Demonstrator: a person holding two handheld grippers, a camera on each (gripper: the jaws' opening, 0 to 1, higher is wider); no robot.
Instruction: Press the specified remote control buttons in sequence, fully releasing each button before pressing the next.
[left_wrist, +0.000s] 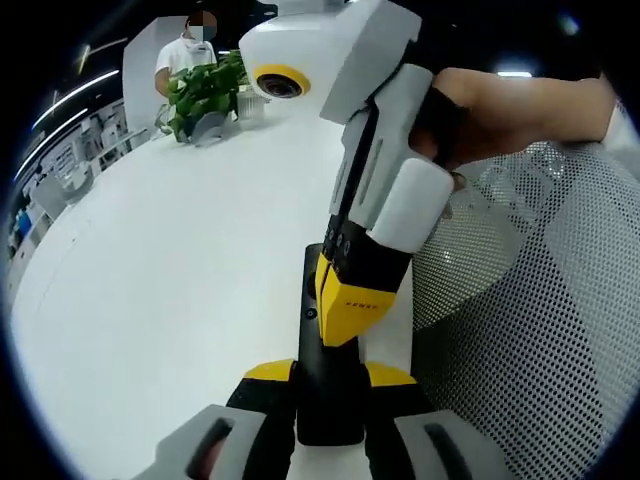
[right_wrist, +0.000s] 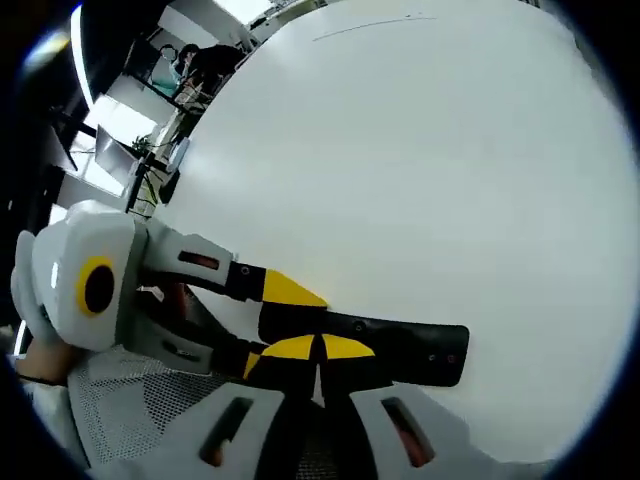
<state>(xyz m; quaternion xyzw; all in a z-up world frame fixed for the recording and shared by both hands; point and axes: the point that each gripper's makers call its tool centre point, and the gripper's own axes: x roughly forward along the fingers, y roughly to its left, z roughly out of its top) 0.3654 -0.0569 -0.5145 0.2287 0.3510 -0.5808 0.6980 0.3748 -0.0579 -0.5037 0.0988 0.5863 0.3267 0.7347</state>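
Black remote (left_wrist: 330, 380) lay on the white table (left_wrist: 160, 300) near its edge, long axis in line with the left gripper (left_wrist: 330, 385), whose jaws clamped its near end. The right gripper (left_wrist: 350, 300), jaws together and empty, touched its top.

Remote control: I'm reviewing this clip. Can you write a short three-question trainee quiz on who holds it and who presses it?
1. True or false: the remote control lies free on the white table, with no gripper touching it.
2. Which gripper clamps the remote between its jaws? A) left gripper B) right gripper C) neither
3. Fill in: the right gripper's jaws are ___ (open/shut), with their yellow tips down on the remote's top face.

Key: 1 false; 2 A; 3 shut.
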